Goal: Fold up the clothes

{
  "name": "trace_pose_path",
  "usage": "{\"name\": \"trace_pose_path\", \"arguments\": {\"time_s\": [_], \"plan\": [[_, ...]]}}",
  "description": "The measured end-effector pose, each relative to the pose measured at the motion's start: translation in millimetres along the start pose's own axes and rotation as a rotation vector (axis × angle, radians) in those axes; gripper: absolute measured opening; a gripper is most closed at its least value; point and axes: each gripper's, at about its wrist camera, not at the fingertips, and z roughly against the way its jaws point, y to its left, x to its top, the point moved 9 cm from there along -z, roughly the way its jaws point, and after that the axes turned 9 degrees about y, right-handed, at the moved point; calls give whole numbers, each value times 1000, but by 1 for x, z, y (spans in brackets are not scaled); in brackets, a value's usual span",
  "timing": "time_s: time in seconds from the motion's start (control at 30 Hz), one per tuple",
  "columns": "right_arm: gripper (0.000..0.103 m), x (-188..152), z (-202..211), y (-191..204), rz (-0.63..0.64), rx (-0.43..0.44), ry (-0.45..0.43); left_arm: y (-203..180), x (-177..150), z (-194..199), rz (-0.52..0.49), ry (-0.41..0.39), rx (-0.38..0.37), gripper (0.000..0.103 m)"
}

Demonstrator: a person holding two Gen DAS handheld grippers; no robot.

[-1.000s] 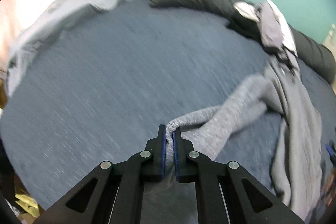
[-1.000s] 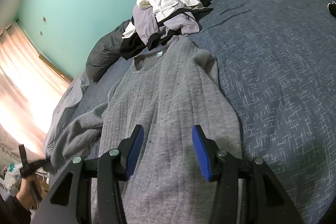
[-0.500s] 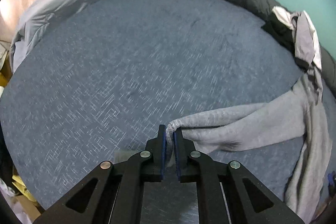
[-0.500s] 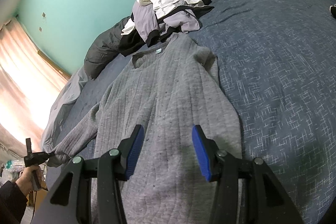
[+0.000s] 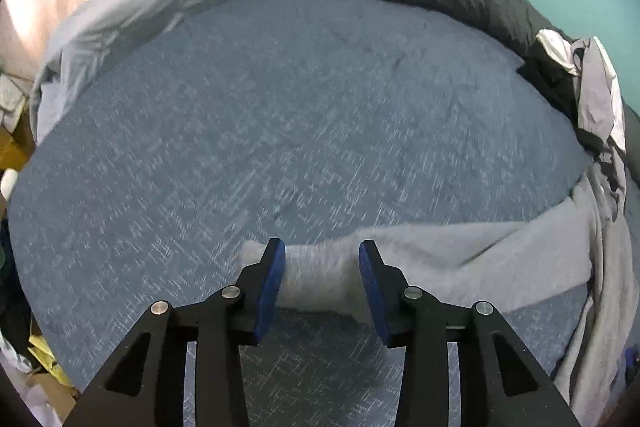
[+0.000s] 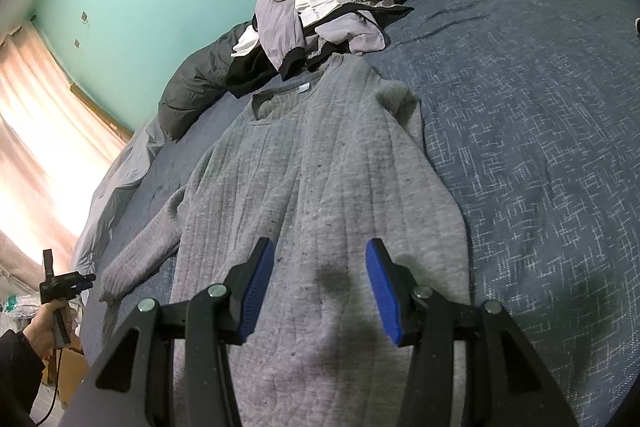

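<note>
The sweater (image 6: pixel 320 187) lies flat on the blue bedspread (image 6: pixel 540 147), collar at the far end beside the pile of clothes (image 6: pixel 320 3) and hem at the near end, so its long axis runs away from the right gripper (image 6: pixel 320 291). That gripper hovers over the lower body of the sweater with its jaws spread and nothing between them; the cloth under it shows only a shadow.

The left sleeve (image 5: pixel 440 263) is the part that matters now. In the left wrist view it stretches straight out from the body on the right toward the left, across the line the left gripper (image 5: pixel 322 279) points along. The cuff end lies between the blue pads (image 5: pixel 272 283), but the jaws have just been opening and now stand apart, so the sleeve rests loose on the bed, released rather than pinched. In the right wrist view the same sleeve (image 6: pixel 140 259) angles out to the near left, its cuff close to the left gripper (image 6: pixel 66 283) in the person's hand (image 6: pixel 48 323).

The left hand is clearly the nearer one to this cuff. My guess is that the sleeve is being laid out straight, and that a fold would carry it rightward, across its own length, onto the body. The right sleeve seems tucked at the far right shoulder; I cannot tell how it lies.
</note>
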Motion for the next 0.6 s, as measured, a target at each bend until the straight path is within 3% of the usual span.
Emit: {"name": "trace_pose_path", "arguments": {"time_s": [0.37,0.6], "plan": [[49,1,1,-6,-13,-4,-3,-154,-2,-22,-318,63,-184,46],[49,2,-2,-18,-33,-10,3,-236,-9,-60,-488,101,-179,53]]}}
